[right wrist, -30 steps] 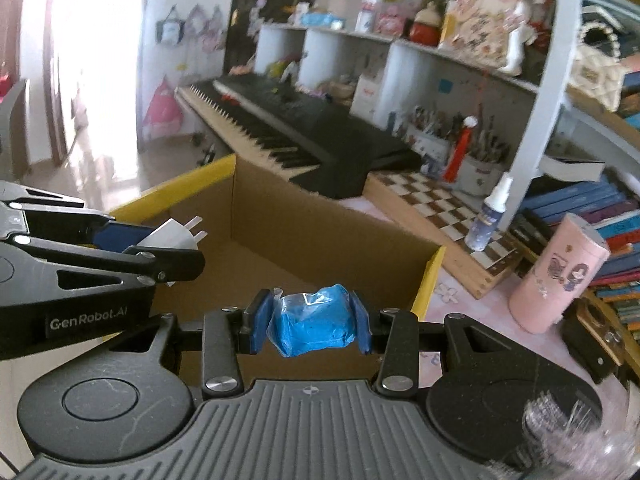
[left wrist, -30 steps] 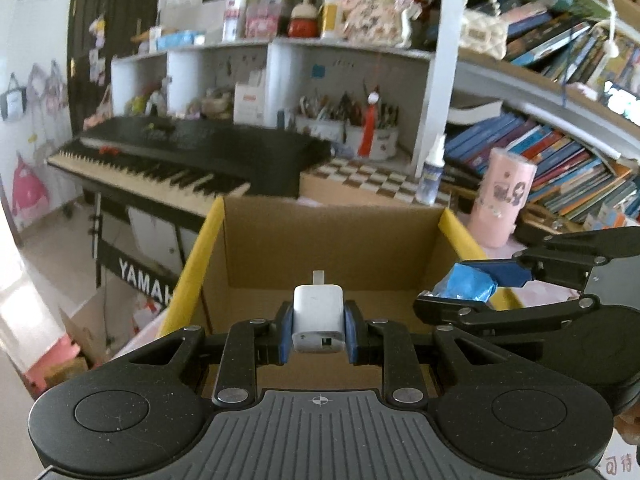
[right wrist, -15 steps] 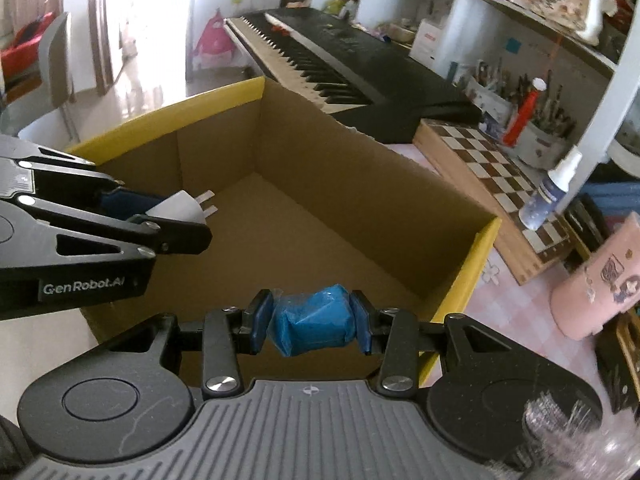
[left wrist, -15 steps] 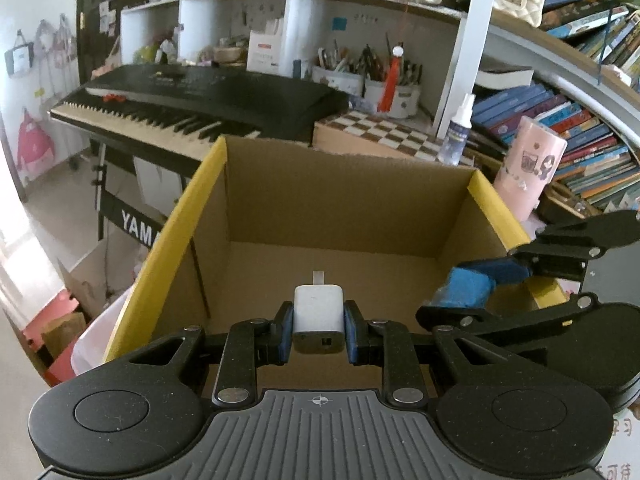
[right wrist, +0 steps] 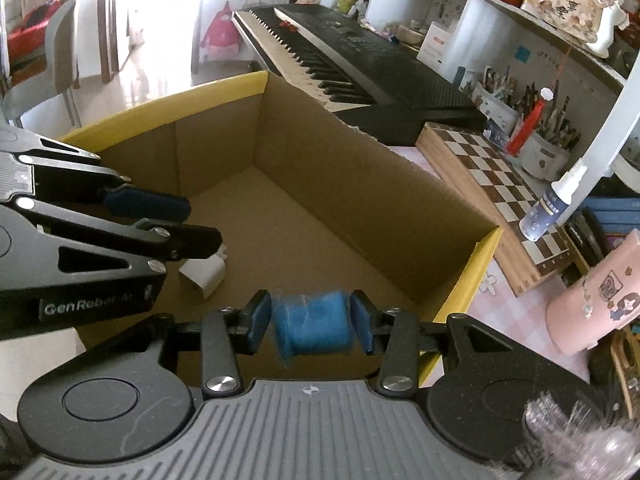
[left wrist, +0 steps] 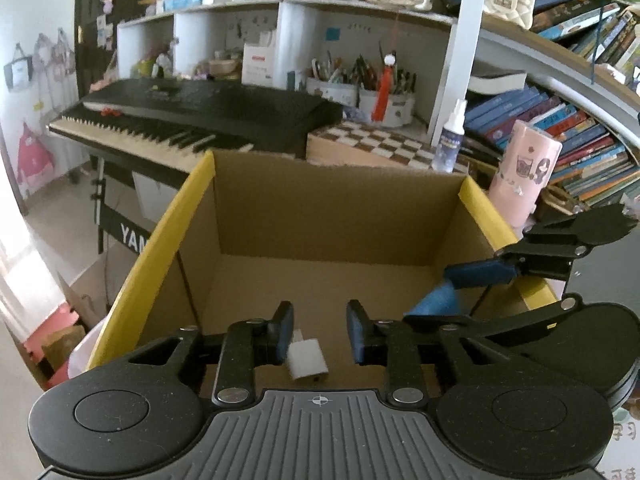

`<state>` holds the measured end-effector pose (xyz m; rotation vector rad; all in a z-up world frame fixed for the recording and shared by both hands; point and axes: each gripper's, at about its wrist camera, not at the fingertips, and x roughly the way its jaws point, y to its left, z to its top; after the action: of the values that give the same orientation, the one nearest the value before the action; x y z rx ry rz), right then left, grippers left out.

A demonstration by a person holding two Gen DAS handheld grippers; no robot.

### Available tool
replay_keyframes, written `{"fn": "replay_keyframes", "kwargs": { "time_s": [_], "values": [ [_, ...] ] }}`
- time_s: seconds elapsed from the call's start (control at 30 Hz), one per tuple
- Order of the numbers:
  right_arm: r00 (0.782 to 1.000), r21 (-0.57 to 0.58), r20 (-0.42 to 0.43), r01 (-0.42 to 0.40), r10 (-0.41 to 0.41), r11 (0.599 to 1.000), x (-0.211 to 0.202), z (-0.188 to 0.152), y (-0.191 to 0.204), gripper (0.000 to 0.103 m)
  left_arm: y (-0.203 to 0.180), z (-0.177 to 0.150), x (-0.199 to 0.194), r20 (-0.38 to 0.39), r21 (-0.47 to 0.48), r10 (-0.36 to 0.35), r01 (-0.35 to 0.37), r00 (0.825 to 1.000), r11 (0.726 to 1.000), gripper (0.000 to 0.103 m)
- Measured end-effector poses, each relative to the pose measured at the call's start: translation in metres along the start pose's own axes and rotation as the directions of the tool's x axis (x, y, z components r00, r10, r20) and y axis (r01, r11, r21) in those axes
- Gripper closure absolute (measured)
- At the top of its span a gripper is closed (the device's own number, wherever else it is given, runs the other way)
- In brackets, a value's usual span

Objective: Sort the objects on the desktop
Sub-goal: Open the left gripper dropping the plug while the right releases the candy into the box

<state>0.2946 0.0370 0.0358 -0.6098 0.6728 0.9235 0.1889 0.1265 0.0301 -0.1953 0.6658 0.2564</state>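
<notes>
- The white charger plug [left wrist: 307, 361] is dropping free between the left gripper [left wrist: 319, 334]'s pads, tilted, over the near floor of the cardboard box [left wrist: 320, 220]; I cannot tell whether it is touching the bottom yet.
- That gripper's jaws are standing wide apart, touching nothing, which fits letting the plug fall inside the box rather than setting it down.
- The right gripper [right wrist: 307, 322] is hovering over the box's near right corner, its jaws looking parted around the blue wad [right wrist: 310, 326], which seems to be slipping loose; the blur makes contact hard to judge.
- Both tools are hanging above the opening so each item lands within the yellow-edged walls.
- Beyond the box a chessboard [right wrist: 496, 184], spray bottle [left wrist: 450, 140] and pink cup [left wrist: 524, 180] are waiting on the desk.
</notes>
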Motion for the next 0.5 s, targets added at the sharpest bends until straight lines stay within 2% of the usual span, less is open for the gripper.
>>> {"fn": "replay_keyframes", "kwargs": {
  "time_s": [0.23, 0.37, 0.5],
  "values": [
    [0.996, 0.055, 0.076, 0.042, -0.046, 0.998, -0.022, -0.002, 0.001, 0.054, -0.001, 0.006, -0.021, 0.098, -0.001, 0.005, -0.005, 0.995, 1.0, 0.055],
    [0.987, 0.108, 0.124, 0.091, -0.105, 0.99, -0.04, -0.005, 0.004, 0.052, -0.001, 0.006, -0.035, 0.151, -0.004, 0.023, -0.023, 0.988, 1.0, 0.036],
    [0.971, 0.192, 0.159, 0.144, -0.176, 0.971, -0.06, -0.014, 0.008, 0.046, 0.002, 0.005, -0.049, 0.184, -0.013, 0.02, -0.018, 0.983, 1.0, 0.031]
  ]
}}
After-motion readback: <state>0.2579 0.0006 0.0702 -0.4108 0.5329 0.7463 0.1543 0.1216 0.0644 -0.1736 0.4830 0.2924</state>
